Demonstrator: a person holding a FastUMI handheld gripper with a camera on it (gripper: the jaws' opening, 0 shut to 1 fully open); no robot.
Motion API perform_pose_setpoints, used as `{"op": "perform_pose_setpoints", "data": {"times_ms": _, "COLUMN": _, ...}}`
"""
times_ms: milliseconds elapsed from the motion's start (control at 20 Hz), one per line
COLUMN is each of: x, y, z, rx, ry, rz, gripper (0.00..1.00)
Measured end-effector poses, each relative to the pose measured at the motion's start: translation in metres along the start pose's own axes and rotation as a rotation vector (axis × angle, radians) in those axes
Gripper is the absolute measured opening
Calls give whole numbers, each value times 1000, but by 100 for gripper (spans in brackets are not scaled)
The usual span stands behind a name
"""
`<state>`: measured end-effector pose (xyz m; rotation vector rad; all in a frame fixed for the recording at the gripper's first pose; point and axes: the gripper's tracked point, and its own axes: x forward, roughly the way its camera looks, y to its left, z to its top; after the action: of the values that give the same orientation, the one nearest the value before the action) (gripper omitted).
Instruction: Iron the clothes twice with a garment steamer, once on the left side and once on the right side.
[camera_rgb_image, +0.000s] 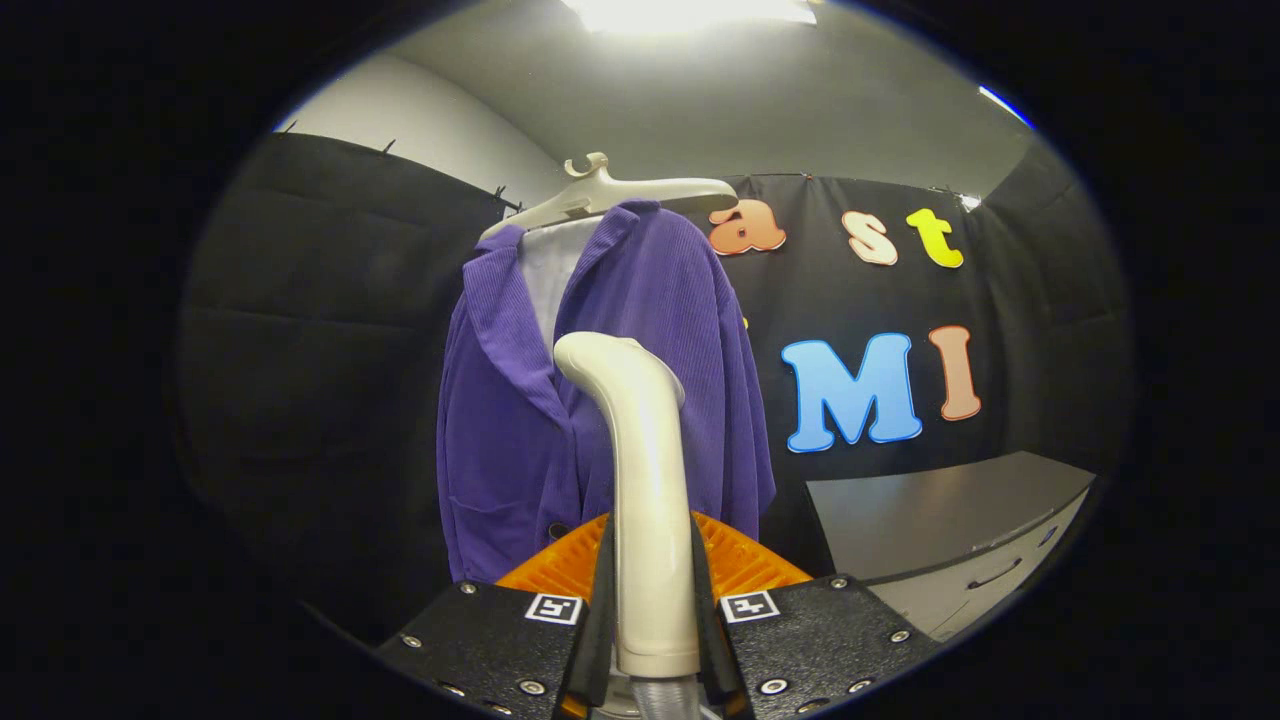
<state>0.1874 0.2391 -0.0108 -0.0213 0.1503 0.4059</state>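
A purple corduroy jacket (640, 400) hangs on a pale hanger (610, 195), open at the front with a white lining showing at the collar. My gripper (650, 590) is shut on the cream handle of the garment steamer (640, 460), which stands upright between the fingers. The steamer's curved head sits just in front of the jacket's middle, near the front opening and lapel. Whether the head touches the fabric I cannot tell.
A grey cabinet (950, 530) with a dark top and drawer handles stands to the right of the jacket, beyond the fingers. Black cloth walls close in behind and to the left. A ceiling light shines overhead.
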Motion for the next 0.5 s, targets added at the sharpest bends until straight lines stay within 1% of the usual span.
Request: {"op": "perform_pose_setpoints", "data": {"times_ms": 500, "x": -23, "y": -1, "z": -60, "rx": 2, "ry": 103, "rz": -2, "gripper": 36}}
